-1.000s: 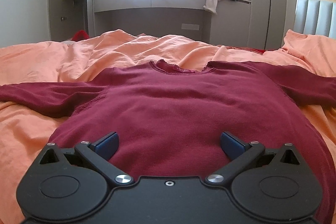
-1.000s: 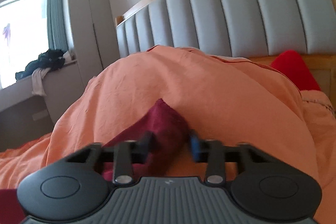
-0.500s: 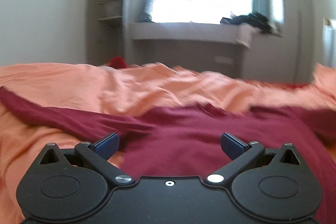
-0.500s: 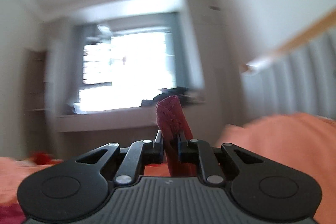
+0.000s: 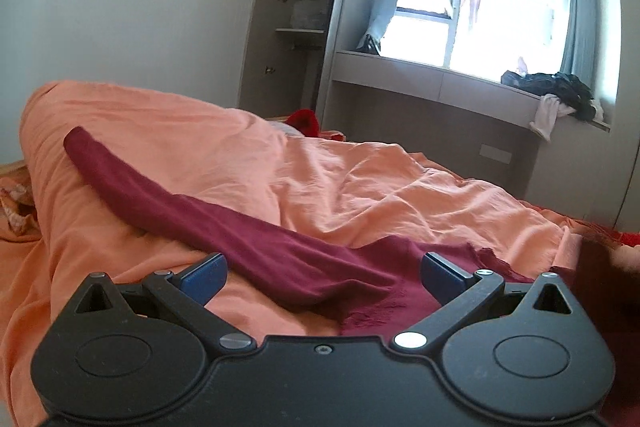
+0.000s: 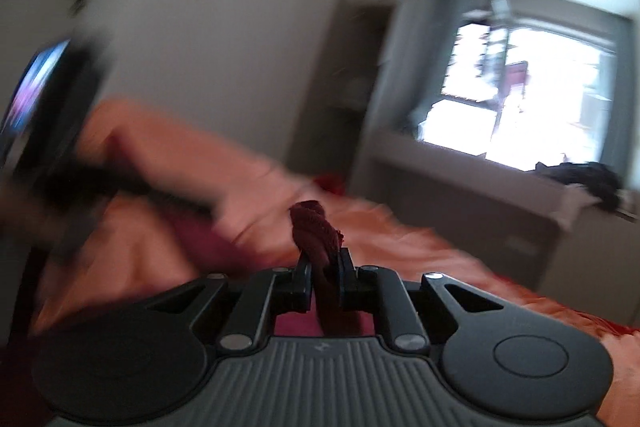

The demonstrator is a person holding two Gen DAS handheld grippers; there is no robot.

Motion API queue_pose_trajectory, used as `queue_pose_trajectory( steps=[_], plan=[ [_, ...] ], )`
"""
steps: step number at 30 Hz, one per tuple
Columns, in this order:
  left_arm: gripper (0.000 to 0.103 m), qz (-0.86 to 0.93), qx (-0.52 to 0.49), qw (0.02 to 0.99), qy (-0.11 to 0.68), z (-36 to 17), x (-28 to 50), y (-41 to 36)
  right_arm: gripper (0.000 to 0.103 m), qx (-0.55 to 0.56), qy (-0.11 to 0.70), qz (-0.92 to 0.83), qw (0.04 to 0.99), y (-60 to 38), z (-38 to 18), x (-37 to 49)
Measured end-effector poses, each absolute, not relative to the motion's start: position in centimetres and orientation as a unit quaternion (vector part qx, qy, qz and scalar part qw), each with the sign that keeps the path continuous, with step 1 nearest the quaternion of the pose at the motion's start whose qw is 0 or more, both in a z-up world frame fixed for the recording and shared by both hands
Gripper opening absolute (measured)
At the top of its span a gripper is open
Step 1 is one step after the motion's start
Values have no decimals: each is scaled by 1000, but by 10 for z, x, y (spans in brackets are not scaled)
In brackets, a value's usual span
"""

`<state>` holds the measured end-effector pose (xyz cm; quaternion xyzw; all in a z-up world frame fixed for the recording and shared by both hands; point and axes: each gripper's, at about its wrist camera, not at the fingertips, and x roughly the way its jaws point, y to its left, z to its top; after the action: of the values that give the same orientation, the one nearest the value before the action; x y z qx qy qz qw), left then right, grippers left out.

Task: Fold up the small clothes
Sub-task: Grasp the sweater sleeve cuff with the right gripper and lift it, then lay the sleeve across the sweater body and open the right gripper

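A dark red knit top (image 5: 376, 287) lies spread on the orange bedsheet (image 5: 360, 179). Its left sleeve (image 5: 132, 183) stretches away up and to the left over a hump in the bedding. My left gripper (image 5: 322, 273) hovers open just above the sleeve's shoulder end, with nothing between its blue pads (image 5: 204, 273). In the blurred right wrist view, my right gripper (image 6: 324, 279) is shut on the cuff of the other sleeve (image 6: 316, 231), and the bunched red cuff sticks up above the fingers.
A window ledge (image 5: 460, 79) with a heap of dark clothes (image 5: 560, 91) runs along the far wall. An open wardrobe (image 5: 296, 27) stands to its left. A red item (image 5: 306, 121) lies past the bed's far edge. A dark blurred shape (image 6: 52, 155) fills the right view's left side.
My left gripper swung left, from over the top's body to its left sleeve. My right gripper closed on the right sleeve's cuff and swept it away from the headboard, turning toward the window.
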<state>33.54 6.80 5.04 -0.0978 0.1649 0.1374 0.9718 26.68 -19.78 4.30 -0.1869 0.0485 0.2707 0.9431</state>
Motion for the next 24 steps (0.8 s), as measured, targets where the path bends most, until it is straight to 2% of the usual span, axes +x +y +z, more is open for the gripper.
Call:
queue_pose_trajectory(
  steps=[5, 9, 11, 12, 14, 16, 20, 24],
  plan=[
    [103, 125, -90, 974, 164, 50, 330, 69, 14, -275, 84, 289, 913, -157, 1, 252],
    [103, 92, -87, 978, 165, 49, 328, 65, 24, -276, 90, 302, 908, -157, -12, 246],
    [103, 64, -94, 978, 174, 47, 329, 61, 46, -276, 85, 305, 908, -158, -11, 238],
    [103, 48, -100, 977, 182, 45, 329, 59, 53, -273, 82, 302, 910, -166, -11, 234],
    [103, 22, -108, 976, 190, 42, 330, 54, 76, -260, 76, 288, 919, -187, -18, 214],
    [103, -4, -110, 973, 202, 38, 331, 46, 87, -244, 74, 265, 930, -217, -16, 202],
    [103, -29, -86, 970, 228, 24, 333, 24, 101, -205, 89, 184, 957, -263, -8, 207],
    [103, -27, -23, 965, 261, 7, 332, 1, 102, -154, 118, 67, 979, -322, -4, 225]
  ],
)
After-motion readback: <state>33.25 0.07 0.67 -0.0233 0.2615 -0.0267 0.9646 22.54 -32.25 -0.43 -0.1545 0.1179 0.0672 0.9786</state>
